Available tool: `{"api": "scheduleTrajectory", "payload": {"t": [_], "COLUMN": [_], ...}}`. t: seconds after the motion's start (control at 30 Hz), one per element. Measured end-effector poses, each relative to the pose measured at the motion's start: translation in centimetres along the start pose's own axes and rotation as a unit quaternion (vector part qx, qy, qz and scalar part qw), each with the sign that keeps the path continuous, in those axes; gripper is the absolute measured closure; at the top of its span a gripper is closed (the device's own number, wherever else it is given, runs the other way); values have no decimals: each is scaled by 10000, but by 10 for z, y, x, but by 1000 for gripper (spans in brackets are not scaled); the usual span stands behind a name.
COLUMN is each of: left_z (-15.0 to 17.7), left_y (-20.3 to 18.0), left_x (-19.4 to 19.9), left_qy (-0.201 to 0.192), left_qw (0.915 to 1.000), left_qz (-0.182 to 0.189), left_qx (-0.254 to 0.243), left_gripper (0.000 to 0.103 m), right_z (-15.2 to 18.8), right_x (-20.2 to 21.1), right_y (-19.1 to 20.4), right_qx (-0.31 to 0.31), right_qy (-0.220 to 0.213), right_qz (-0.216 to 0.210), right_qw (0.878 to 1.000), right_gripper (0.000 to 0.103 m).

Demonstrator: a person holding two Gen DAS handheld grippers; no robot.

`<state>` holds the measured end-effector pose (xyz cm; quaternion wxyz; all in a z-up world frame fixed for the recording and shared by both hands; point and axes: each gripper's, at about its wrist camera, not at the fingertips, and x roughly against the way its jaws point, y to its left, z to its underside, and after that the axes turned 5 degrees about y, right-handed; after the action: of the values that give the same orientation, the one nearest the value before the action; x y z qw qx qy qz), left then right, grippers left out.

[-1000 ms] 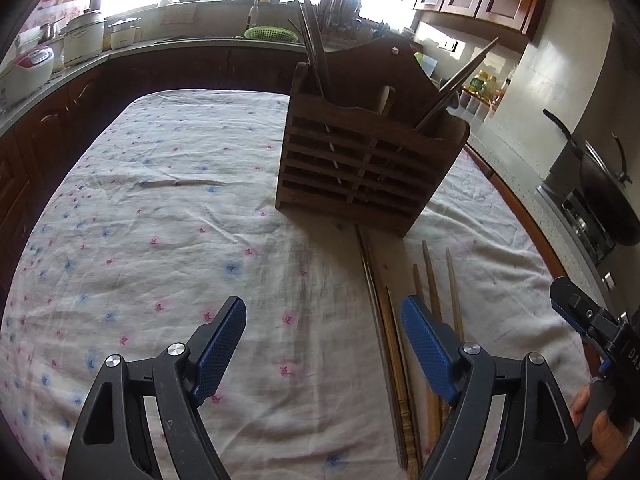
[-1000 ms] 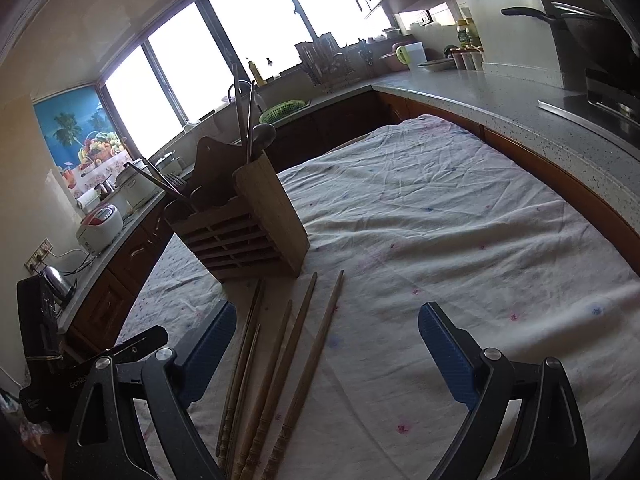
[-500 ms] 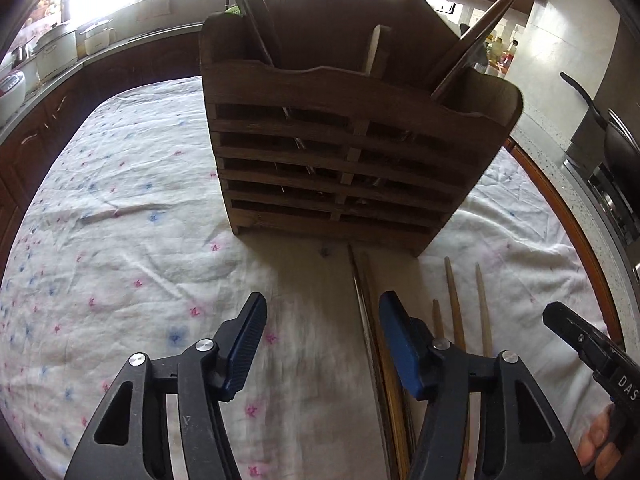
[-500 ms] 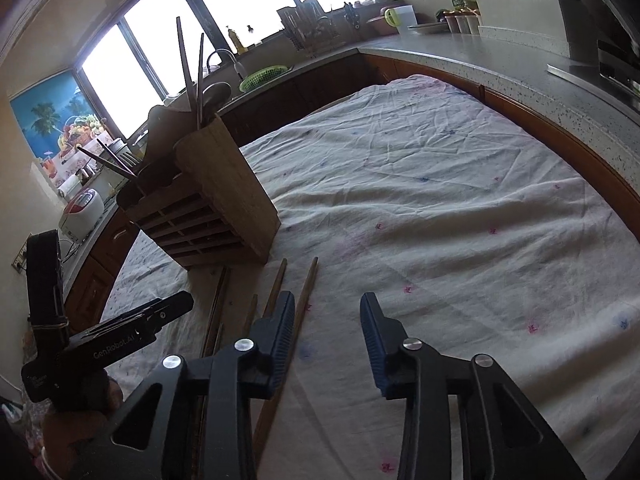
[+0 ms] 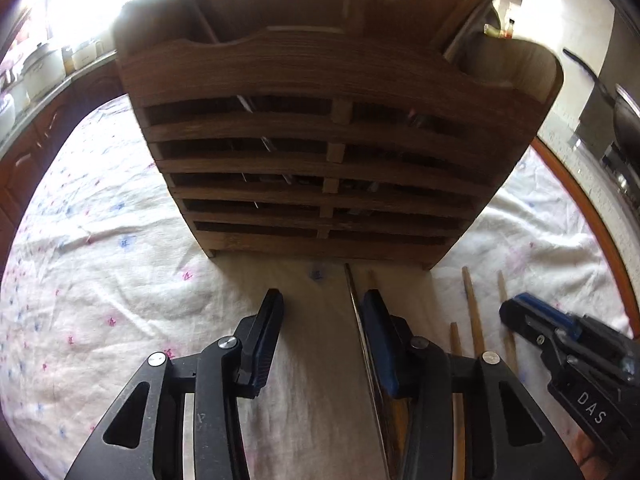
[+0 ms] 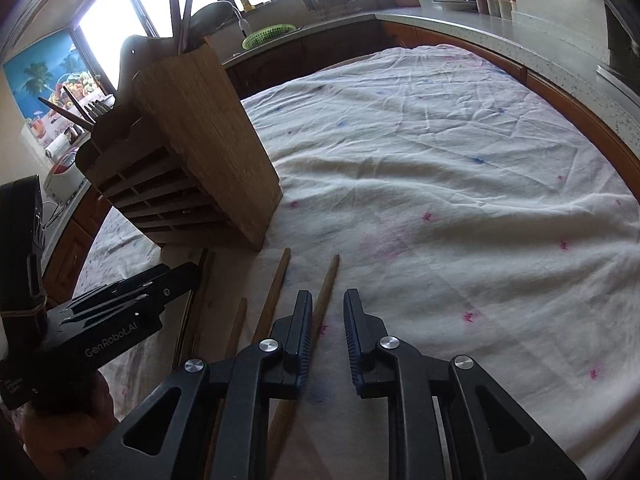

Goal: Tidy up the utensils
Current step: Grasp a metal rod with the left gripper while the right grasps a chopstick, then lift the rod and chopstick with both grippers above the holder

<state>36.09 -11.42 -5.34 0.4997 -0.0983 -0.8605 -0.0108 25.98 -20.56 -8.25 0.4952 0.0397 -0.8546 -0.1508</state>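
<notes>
My left gripper (image 5: 320, 308) sits low over the tablecloth (image 5: 100, 260), right in front of the wooden utensil holder (image 5: 332, 148). Jaws parted with a moderate gap, nothing between them. A dark chopstick (image 5: 357, 312) lies on the cloth touching the inner face of its right finger (image 5: 378, 332); not clamped, the other finger is well clear of it.

Holder stands upright on the cloth, slatted front facing the left camera. Some utensils already in it: long handles stick out of the top left, a couple lean out at the top right, metal bits visible through the slats. From the right wrist view I can make out fork tines (image 6: 96, 110) poking out of the near compartment and a spoon bowl (image 6: 212, 14) at the back.

My right gripper (image 6: 328, 312) is just above the cloth to the right of the holder, jaws open but narrow, empty. A wooden chopstick (image 6: 326, 292) runs under its left finger (image 6: 300, 328), lying beside the gap rather than in it. Two more wooden chopsticks (image 6: 274, 294) lie parallel just left of that one, tips pointing at the holder base.

All loose chopsticks are flat on the cloth between the two grippers, near the holder's front right corner
</notes>
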Motion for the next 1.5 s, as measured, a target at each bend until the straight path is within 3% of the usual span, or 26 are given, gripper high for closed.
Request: {"api": "scheduleTrajectory", "payload": {"t": [0.1, 0.27, 0.43, 0.77, 1.23, 1.5], "left_z": [6, 17, 26, 38, 71, 94], "left_y": [-9, -7, -4, 23, 68, 84], "left_x": [-1, 1, 6, 31, 162, 222], "left_qy": [-101, -142, -55, 30, -1171, -1605], "left_qw": [9993, 9991, 9988, 9971, 9808, 9735], "left_qz": [-181, -61, 153, 764, 1469, 1547], "left_qx": [-300, -406, -462, -58, 515, 503], "left_gripper": [65, 74, 96, 100, 100, 100], "right_z": [-2, -4, -4, 9, 9, 5], "right_x": [-4, -6, -7, 19, 124, 167], "right_y": [5, 7, 9, 8, 26, 38], "right_qx": [161, 319, 406, 150, 306, 443], "right_qy": [3, 12, -6, -77, -1094, -1555], "right_qz": [117, 170, 244, -222, -731, -909], "right_qw": [9998, 9993, 9989, 9996, 9908, 9826], "right_gripper": [86, 87, 93, 98, 98, 98]}}
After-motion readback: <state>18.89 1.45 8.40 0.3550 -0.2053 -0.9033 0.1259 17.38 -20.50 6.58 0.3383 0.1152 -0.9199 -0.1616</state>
